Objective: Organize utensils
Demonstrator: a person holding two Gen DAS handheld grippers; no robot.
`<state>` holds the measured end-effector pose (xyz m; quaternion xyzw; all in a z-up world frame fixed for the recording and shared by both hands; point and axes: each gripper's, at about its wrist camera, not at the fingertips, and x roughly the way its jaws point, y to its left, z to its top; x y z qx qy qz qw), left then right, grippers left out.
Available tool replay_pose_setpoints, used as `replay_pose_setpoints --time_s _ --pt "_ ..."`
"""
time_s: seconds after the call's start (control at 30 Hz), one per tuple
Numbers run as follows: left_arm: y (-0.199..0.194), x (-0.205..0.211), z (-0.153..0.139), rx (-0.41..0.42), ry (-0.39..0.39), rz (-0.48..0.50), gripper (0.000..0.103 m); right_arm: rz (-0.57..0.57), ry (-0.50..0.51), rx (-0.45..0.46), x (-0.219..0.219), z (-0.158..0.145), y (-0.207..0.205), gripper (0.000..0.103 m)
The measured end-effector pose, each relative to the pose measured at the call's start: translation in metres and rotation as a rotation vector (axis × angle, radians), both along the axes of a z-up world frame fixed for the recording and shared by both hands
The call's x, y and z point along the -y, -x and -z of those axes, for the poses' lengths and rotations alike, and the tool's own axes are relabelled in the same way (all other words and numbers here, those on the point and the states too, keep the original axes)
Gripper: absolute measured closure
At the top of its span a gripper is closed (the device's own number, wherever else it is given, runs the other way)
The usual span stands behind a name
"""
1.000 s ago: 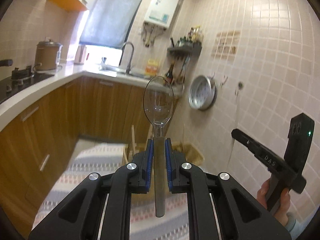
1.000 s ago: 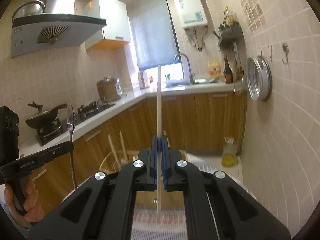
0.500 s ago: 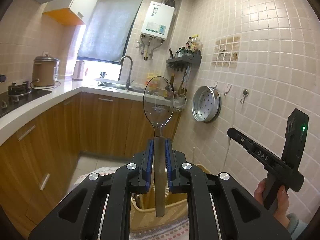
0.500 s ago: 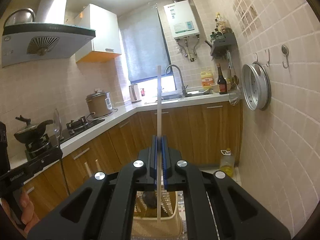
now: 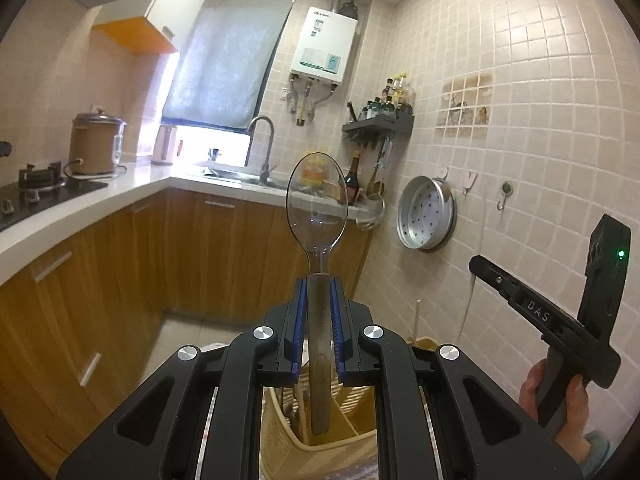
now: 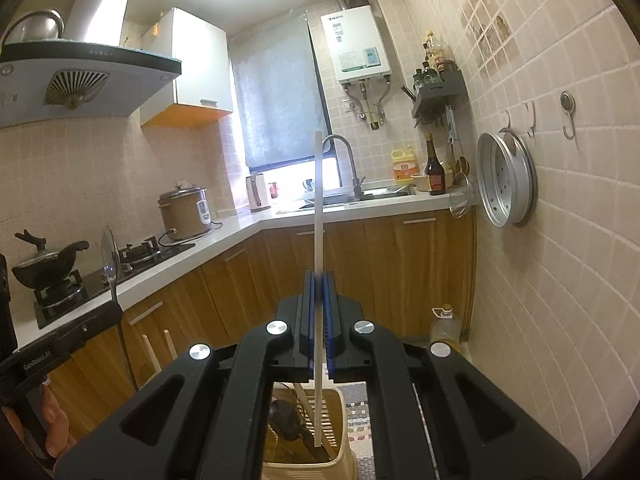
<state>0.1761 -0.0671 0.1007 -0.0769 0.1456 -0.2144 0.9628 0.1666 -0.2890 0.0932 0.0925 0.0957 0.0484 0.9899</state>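
In my left gripper [image 5: 318, 312] I hold one spoon [image 5: 317, 216] upright at the center of the frame. It has a clear, see-through oval bowl at the top and a dull brownish handle running down between the two blue pads [image 5: 297, 320], which are closed against its sides. The handle's lower end hangs over a pale basket [image 5: 280, 420] at the bottom center.

My right gripper [image 6: 318, 312] is clamped on one thin, pale chopstick [image 6: 318, 216]. The stick stands almost vertical in the middle of the frame, reaching up in front of the faucet [image 6: 344, 160] and down to the basket [image 6: 340, 400] at the bottom center. Inside that basket I can see a dark utensil [image 6: 286, 416] and slatted dividers; how many pieces lie there I cannot tell.

Two light sticks [image 6: 158, 350] rise at the lower left of the right view, near my left gripper [image 6: 116, 312] and its spoon [image 6: 109, 258], seen edge-on.

In the left view, my right gripper [image 5: 478, 266] appears at the right edge, held by my hand [image 5: 560, 404].

One round perforated metal tray [image 5: 426, 218] hangs on the tiled wall [image 5: 540, 100], right of center.
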Motion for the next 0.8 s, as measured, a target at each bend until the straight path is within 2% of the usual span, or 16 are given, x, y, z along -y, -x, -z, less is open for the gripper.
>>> replay_pose_setpoints --time_s 0.17,0.23,0.27,0.3,0.33,0.4,0.53,0.63,0.7,0.8 --pt "0.006 0.007 0.01 0.031 -0.05 0.005 0.09 -0.019 -0.006 -0.015 -0.001 0.01 0.006 0.099" --pt "0.012 0.006 0.012 0.018 -0.064 0.016 0.072 -0.024 0.008 -0.02 -0.002 0.009 0.016 0.099" --pt "0.015 0.004 0.012 0.018 -0.063 0.013 0.067 -0.022 0.012 -0.014 -0.002 0.007 0.021 0.099" --pt "0.021 0.001 0.01 0.023 -0.059 0.009 0.055 -0.018 0.018 -0.006 -0.002 0.005 0.027 0.096" --pt "0.025 -0.001 0.008 0.032 -0.057 0.006 0.05 -0.018 0.027 -0.001 -0.003 0.001 0.034 0.093" --pt "0.037 -0.007 0.001 0.051 -0.056 -0.006 0.05 -0.026 0.039 -0.004 -0.005 -0.006 0.047 0.082" --pt "0.056 -0.017 -0.011 0.058 -0.037 -0.009 0.05 -0.021 0.05 0.016 -0.008 -0.02 0.072 0.08" --pt "0.077 -0.022 -0.022 0.082 -0.037 -0.014 0.05 -0.022 0.059 0.035 -0.012 -0.031 0.094 0.071" --pt "0.09 -0.024 -0.028 0.096 -0.043 -0.016 0.048 -0.018 0.072 0.058 -0.017 -0.038 0.111 0.053" --pt "0.113 -0.03 -0.034 0.119 -0.046 -0.023 0.042 -0.022 0.105 0.082 -0.025 -0.043 0.135 0.051"
